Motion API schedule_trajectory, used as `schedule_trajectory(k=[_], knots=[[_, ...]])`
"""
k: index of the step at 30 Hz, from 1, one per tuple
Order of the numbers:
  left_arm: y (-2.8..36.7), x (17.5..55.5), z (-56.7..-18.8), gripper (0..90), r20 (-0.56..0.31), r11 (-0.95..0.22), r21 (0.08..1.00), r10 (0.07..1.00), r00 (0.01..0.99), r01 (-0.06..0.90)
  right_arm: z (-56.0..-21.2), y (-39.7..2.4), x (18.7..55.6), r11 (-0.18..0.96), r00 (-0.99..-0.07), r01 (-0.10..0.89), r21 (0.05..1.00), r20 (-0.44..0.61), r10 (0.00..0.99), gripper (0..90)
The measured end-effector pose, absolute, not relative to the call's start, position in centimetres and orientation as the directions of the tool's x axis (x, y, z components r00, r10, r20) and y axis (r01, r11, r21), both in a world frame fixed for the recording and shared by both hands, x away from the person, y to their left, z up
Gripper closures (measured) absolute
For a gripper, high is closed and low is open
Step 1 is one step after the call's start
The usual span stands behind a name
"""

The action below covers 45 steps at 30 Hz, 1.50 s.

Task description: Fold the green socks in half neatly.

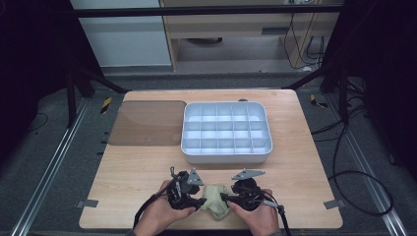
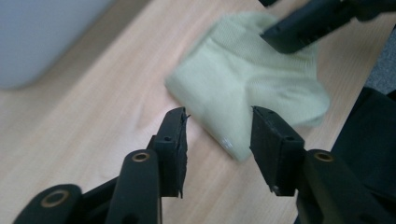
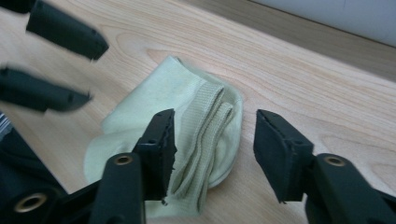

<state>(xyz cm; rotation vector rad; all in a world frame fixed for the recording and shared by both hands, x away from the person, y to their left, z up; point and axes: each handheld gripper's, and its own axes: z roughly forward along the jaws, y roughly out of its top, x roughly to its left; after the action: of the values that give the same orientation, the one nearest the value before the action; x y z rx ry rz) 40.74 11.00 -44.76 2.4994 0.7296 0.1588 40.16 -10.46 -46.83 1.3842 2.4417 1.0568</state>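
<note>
a: while both sets of fingers stand partly apart with nothing pinched, the pale green sock (image 1: 216,199) lies folded on the desk (image 1: 147,167) between them, right at the near edge.

b: so what could go wrong?

a: i'd judge the fold could spring loose, since nothing presses on it. the ribbed cuff sits between the right gripper (image 3: 212,154) fingers (image 3: 161,140), just ahead of their tips, untouched. the left gripper (image 2: 217,140) has the sock's folded edge just past its fingers (image 2: 273,144), also untouched.

b: and a bad grab?

a: a close from here might catch one layer only and drag the sock off the near edge, or the two grippers could knock together, being so near.

b: how are the hands held?

a: the left hand (image 1: 160,214) and right hand (image 1: 260,219) come in low from the near side, grippers angled inward toward each other, fingers tipped down at the sock. the divided tray (image 1: 226,155) stands well beyond them.
</note>
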Motion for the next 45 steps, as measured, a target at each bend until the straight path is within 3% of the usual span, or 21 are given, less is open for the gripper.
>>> schedule_trajectory(k=[8,18,23,26,27,28,30,45], knots=[[10.3,40.4,-46.6,54.6,-0.045,-0.733,0.482,0.527,0.849,0.480,-47.5,-10.1,40.6,0.348,-0.561,0.708,0.614,0.190,0.806,45.5],[10.0,40.6,-47.4,70.2,-0.052,-0.758,0.449,0.505,0.861,0.472,-47.8,-10.0,40.5,0.365,-0.572,0.711,0.601,0.192,0.798,46.5],[10.0,40.8,-47.4,79.9,-0.049,-0.764,0.451,0.496,0.867,0.462,-48.0,-9.6,40.6,0.389,-0.587,0.710,0.587,0.188,0.787,52.5],[10.0,41.0,-47.4,83.8,-0.055,-0.763,0.455,0.491,0.869,0.460,-48.0,-9.5,40.6,0.407,-0.600,0.703,0.584,0.180,0.779,66.5],[10.0,41.0,-47.4,84.2,-0.055,-0.763,0.455,0.491,0.869,0.460,-48.0,-9.5,40.6,0.407,-0.600,0.703,0.584,0.180,0.779,66.5],[10.1,41.1,-47.4,84.6,-0.056,-0.765,0.455,0.487,0.872,0.457,-47.9,-9.5,40.6,0.416,-0.612,0.697,0.585,0.181,0.770,74.5],[10.2,41.2,-47.4,85.1,-0.059,-0.766,0.454,0.484,0.873,0.455,-47.7,-9.5,40.5,0.421,-0.617,0.696,0.581,0.183,0.766,77.3],[11.8,42.6,-46.9,85.4,-0.019,-0.792,0.422,0.478,0.878,0.441,-48.1,-8.9,40.7,0.413,-0.640,0.677,0.609,0.212,0.739,76.9]])
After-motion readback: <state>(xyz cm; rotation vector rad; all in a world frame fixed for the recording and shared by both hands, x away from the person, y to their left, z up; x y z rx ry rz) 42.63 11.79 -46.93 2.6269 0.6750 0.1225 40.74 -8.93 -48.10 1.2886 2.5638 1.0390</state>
